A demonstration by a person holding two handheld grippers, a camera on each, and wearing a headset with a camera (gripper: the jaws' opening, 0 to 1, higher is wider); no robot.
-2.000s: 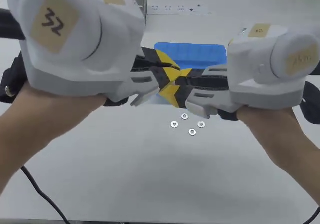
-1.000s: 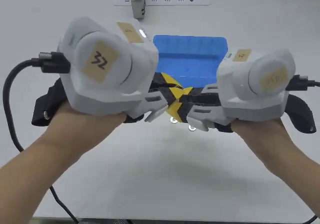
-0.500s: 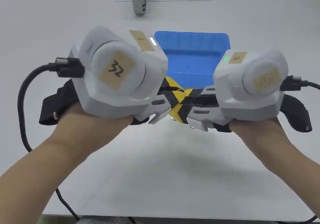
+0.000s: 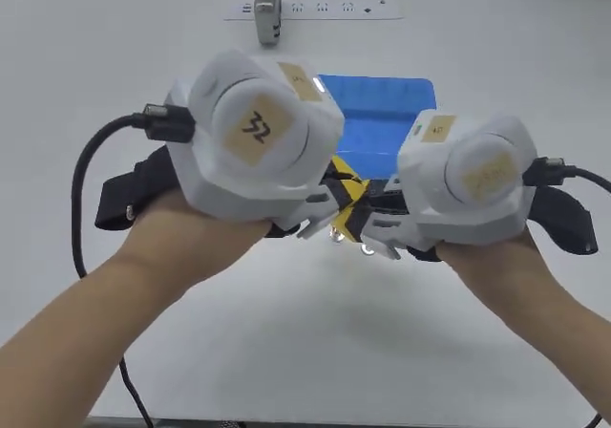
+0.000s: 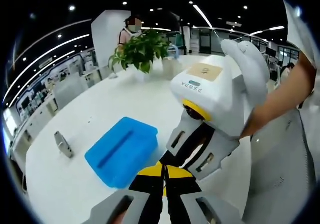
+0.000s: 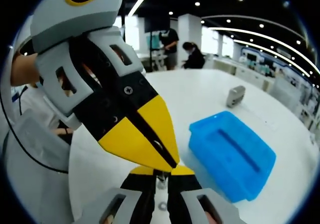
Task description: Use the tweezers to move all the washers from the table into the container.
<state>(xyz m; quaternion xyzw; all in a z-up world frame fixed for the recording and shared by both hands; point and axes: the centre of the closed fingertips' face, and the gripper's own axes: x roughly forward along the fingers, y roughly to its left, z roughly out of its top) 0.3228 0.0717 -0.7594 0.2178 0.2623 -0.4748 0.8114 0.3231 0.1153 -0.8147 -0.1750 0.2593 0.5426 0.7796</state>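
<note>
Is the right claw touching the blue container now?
Apart. The right gripper view shows bare white table between the tips of the right claw and the blue container.

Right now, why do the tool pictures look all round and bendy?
Left gripper view and right gripper view: fisheye lenses curve the table and the blue container; right gripper view: the close left tool looms huge; head view: straight, evenly lit.
</note>
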